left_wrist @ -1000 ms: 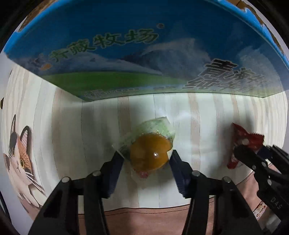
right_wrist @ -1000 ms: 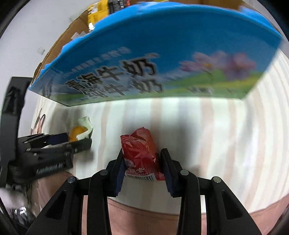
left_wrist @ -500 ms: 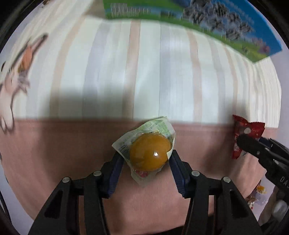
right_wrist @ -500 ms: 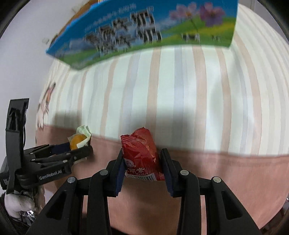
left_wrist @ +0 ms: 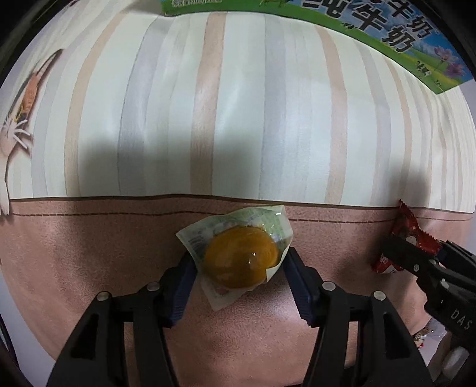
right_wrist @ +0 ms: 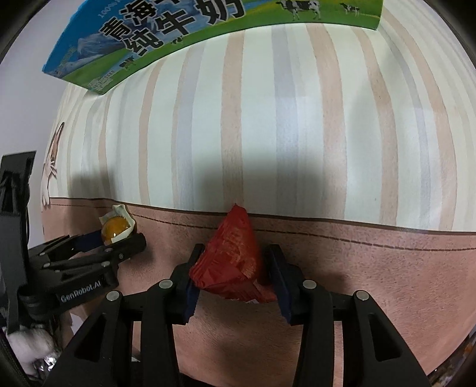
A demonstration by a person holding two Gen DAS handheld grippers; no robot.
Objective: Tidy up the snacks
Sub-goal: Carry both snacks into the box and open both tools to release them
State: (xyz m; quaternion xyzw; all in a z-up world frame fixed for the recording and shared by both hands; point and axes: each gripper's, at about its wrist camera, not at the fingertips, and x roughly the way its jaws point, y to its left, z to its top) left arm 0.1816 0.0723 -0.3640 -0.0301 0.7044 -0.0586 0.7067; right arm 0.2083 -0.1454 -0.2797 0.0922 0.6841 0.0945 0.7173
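An orange jelly snack in a clear green-printed wrapper lies on the pink band of the tablecloth. It sits between the fingers of my left gripper, whose jaws are opening; the wrapper's edges still brush the pads. A red snack packet lies tipped forward on the same band inside my right gripper. Those jaws are opening too, with a small gap at the right pad. Each view catches the other gripper from the side: the right gripper beside the red packet, the left gripper around the jelly.
A blue and green milk carton box stands at the far side of the striped tablecloth, also as the box at top right. A cat print marks the cloth's left. The table's near edge runs just below both grippers.
Both grippers drew back from the milk box to the pink band and came lower. Their jaws widened a little. The red packet tipped forward and lies flatter.
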